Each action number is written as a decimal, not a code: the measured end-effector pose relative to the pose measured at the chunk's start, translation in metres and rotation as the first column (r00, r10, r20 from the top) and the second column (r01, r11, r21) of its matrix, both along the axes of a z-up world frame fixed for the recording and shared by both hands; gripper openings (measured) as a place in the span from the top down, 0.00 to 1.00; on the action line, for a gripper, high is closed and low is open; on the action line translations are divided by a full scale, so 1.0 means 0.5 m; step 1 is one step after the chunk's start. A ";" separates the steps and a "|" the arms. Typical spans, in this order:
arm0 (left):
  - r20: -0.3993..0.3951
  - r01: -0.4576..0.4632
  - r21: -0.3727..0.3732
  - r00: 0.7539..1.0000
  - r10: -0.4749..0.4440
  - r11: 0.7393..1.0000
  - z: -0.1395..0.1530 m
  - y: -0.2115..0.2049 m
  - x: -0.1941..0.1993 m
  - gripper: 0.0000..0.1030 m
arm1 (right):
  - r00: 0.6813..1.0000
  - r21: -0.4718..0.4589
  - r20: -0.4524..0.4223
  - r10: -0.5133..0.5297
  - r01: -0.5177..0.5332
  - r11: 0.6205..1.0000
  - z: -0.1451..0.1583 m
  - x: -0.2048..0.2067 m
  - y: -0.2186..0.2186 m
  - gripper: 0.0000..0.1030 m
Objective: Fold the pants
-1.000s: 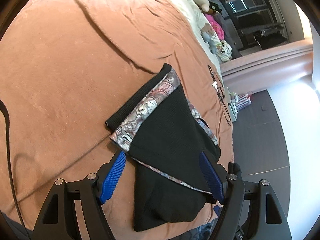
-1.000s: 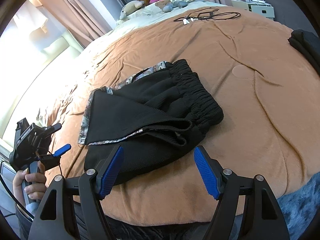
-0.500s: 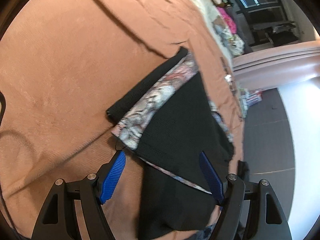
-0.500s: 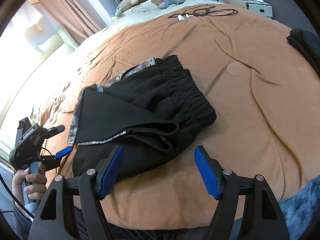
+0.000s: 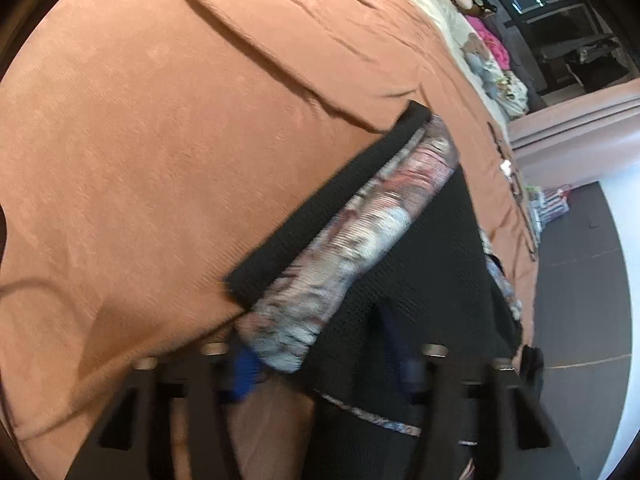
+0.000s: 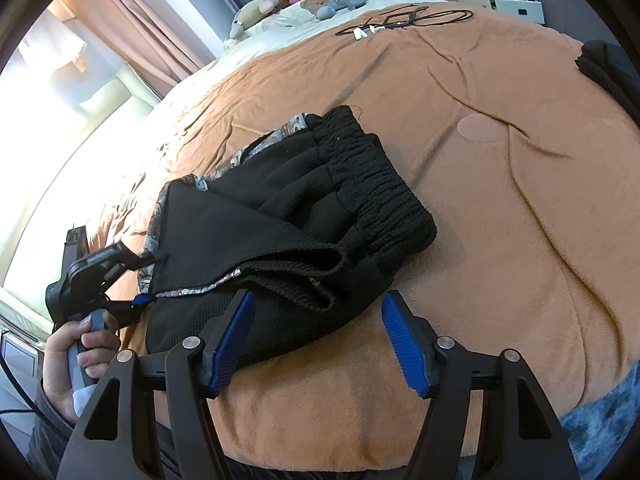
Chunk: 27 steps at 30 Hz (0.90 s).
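Lying on the bed point(image 6: 500, 208) is one pair of pants point(image 6: 304, 232), black, made of a thick knitted cloth with a small waffle texture. They are folded into a rough bundle of several layers. The elastic waistband point(image 6: 376, 184) is gathered in many small ribs and faces the far side. One flap is turned over, so a patterned lining point(image 5: 352, 240) in pink, grey and white shows as a long band along the edge.

There are two claws, each with two blue ribbed pads on black arms. The left claw point(image 6: 146, 280) is at the near left corner of the pants; its fingers stand on both sides of the folded edge, and this view is blurred, so I cannot tell if they pinch the cloth. The left hand point(image 6: 76, 360) holds its grey handle. The right claw point(image 6: 316, 340) is wide apart and holds nothing; its left pad sits just over the near edge of the pants.

The bed cover is one smooth brown fleece with soft creases. Far away lie one black cable point(image 6: 404, 20), some plush toys point(image 6: 264, 8), and one dark cloth point(image 6: 608, 68) at the right edge.
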<state>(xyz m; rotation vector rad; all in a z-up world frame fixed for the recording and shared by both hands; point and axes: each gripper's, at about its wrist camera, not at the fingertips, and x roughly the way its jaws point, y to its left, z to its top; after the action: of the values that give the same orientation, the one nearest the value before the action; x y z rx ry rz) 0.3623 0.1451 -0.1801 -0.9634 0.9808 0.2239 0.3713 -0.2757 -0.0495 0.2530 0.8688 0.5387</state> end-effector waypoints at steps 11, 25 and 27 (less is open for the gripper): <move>0.138 0.026 0.048 0.990 -0.032 0.999 0.108 0.004 0.019 0.93 | 0.996 0.019 0.059 0.066 -0.068 0.998 -0.011 0.007 0.000 0.92; 0.235 0.157 0.136 0.954 -0.186 0.978 0.238 -0.053 0.168 0.94 | 0.999 0.149 0.006 0.044 -0.045 0.988 -0.018 -0.024 -0.041 0.95; 0.236 0.186 0.144 0.948 -0.216 0.972 0.245 -0.069 0.192 0.94 | 0.999 0.153 -0.003 0.039 -0.038 0.987 -0.022 -0.027 -0.049 0.95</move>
<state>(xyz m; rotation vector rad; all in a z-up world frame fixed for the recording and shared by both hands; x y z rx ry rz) 0.4583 0.1104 -0.0576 -0.7534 0.8162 -0.0112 0.3580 -0.3001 -0.0605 0.3789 0.8408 0.6422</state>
